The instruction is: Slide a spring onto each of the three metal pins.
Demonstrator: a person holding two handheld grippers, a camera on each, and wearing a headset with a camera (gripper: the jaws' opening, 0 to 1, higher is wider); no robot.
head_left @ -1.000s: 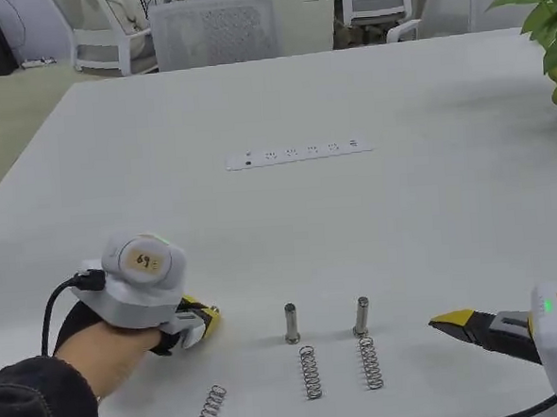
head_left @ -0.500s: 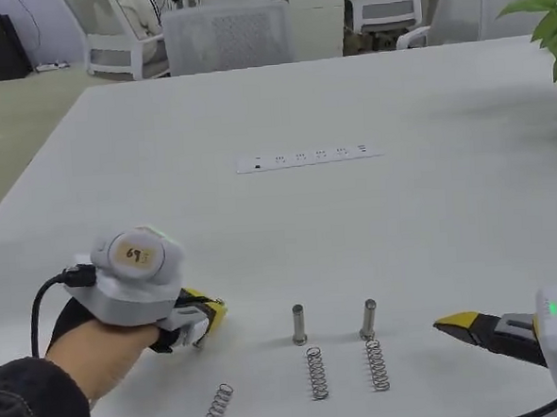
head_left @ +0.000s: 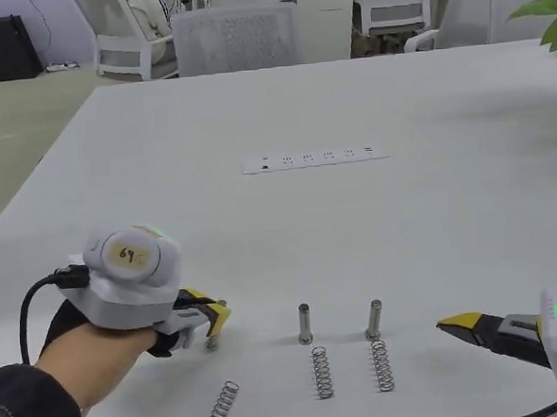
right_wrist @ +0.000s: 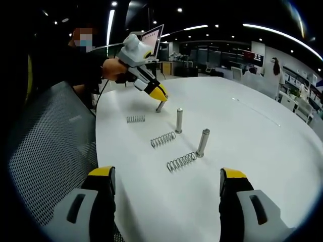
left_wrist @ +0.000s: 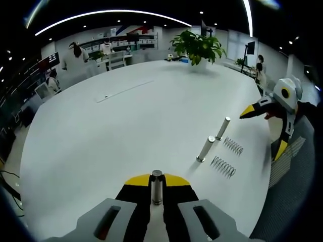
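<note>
Left gripper (head_left: 214, 317) was clamped on a pin (left_wrist: 157, 185) — foot seemingly on the table (head_left: 355, 223). A spring (head_left: 222, 409) lay near. Second pin (head_left: 304, 323) and third pin (head_left: 374, 319) stood upright, second spring (head_left: 322, 372) and third spring (head_left: 383, 365) flat just beside them — right gripper (right_wrist: 167, 176) gaped wide, empty

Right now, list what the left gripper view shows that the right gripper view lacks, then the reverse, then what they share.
Left gripper view has: a potted plant at the far end of the white table, and a straight-on look at the third pin clamped in the left tool. Right gripper view has instead: the third spring lying near that tool, and a mesh chair back. Both have: the open right tool, two upright pins, a spring lying by each, and that table.
</note>
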